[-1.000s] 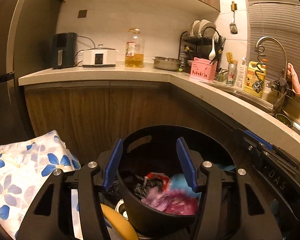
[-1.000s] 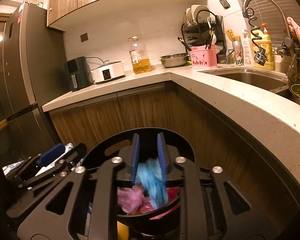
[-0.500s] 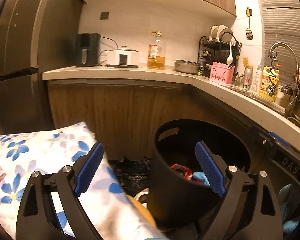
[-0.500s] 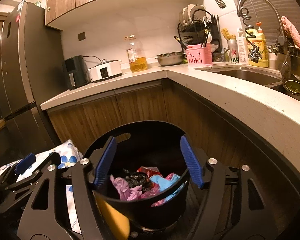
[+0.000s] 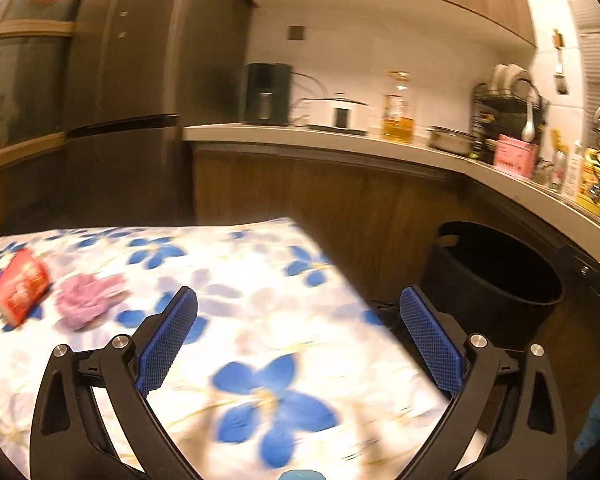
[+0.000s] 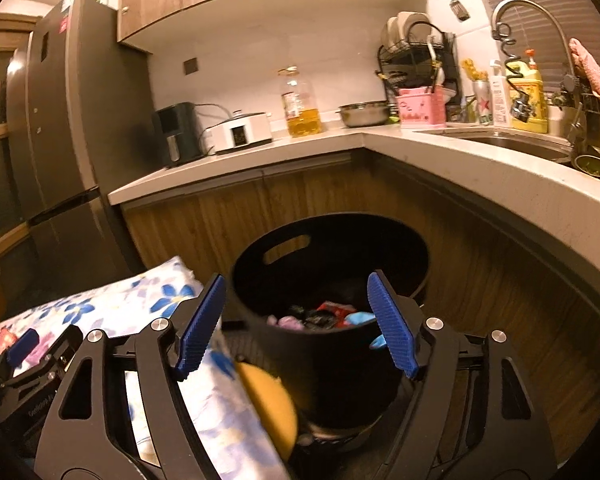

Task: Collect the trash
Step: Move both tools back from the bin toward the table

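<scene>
1. Trash [image 6: 320, 316] lies crumpled in a round black bin [image 6: 332, 248] with smooth plastic walls and a slot handle, which stands on the floor by the wooden cabinets.
2. Two more pieces sit on the tabletop [image 5: 260, 280], which is covered in white cloth printed with blue flowers: a glossy red wrapper [image 5: 18, 286] at 9 o'clock and a soft purple wad [image 5: 86, 300] just beside it.
3. Left gripper [image 5: 298, 336]: its fingers [image 5: 168, 340] open further, already spread very wide, with nothing between the ribbed blue pads; they hover over the cloth.
4. Right gripper [image 6: 296, 324]: its fingers [image 6: 392, 328] open too, spread on either side of the bin's near rim, gripping nothing.
5. A rounded yellow object [image 6: 268, 404] shows at 6 o'clock, between cloth and bin.
</scene>
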{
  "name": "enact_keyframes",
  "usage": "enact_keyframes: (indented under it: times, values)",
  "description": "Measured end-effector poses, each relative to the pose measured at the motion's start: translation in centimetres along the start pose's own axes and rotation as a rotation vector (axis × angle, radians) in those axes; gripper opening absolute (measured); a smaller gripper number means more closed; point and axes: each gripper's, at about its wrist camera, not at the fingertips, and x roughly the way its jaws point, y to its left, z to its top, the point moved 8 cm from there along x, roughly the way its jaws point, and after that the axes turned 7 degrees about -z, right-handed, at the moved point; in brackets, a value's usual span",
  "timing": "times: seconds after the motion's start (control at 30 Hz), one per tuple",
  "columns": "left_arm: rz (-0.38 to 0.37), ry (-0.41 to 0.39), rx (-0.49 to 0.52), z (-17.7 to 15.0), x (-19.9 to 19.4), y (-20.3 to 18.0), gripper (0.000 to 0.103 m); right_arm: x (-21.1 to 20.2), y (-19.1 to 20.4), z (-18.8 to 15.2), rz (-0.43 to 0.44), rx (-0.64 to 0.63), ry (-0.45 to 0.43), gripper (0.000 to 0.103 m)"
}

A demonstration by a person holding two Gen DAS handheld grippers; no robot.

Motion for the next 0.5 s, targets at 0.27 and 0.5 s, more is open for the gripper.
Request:
enact_keyframes:
  times: [0.27,0.5]
  values:
    - [0.166,-0.027,-0.039,-0.5,-3.4,7.7,0.097,-1.8,5.0,-1.8,0.076,-0.044,0.011,0.072]
    - [0.291,-0.051,-0.082,-0.3,-6.3,14.8,0.097,-2.9,10.5,-3.5,0.154,-0.09,0.028,0.072]
